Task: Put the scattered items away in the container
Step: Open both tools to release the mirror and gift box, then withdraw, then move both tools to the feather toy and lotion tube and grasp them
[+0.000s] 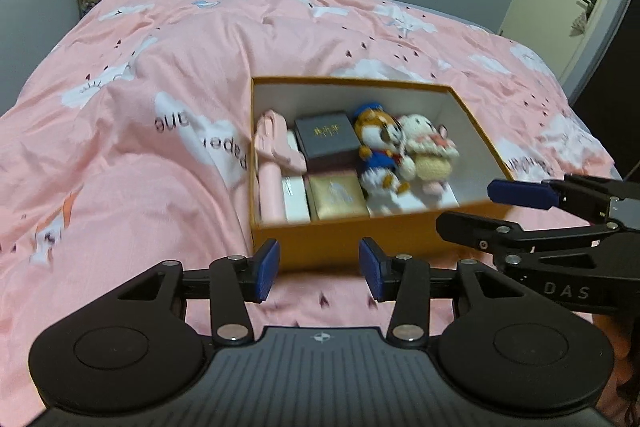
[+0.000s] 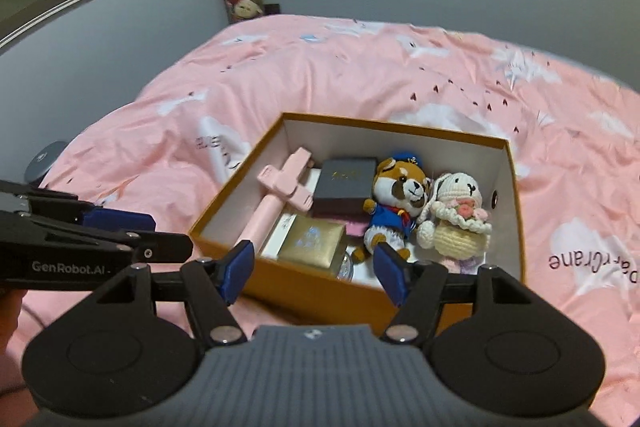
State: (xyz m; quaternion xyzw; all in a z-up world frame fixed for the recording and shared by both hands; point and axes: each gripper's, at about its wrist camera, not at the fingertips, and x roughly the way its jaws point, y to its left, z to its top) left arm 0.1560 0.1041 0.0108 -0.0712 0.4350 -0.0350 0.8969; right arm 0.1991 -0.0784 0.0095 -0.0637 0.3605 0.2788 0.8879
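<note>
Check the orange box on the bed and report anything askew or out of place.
Nothing looks spilled or damaged. Inside the orange cardboard box, the pink T-shaped gadget lies slanted across the neighbouring boxes rather than flat. The fox plush in blue uniform and the cream crocheted bunny lie side by side.

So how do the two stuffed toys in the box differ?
The fox plush is orange-brown and white with a blue sailor cap and jacket; the bunny is cream crochet with a pink flower posy. The fox has dark eye patches; the bunny's face is plain white. The fox lies nearer the dark box, the bunny nearer the box's side wall. Both lie face up, side by side.
</note>
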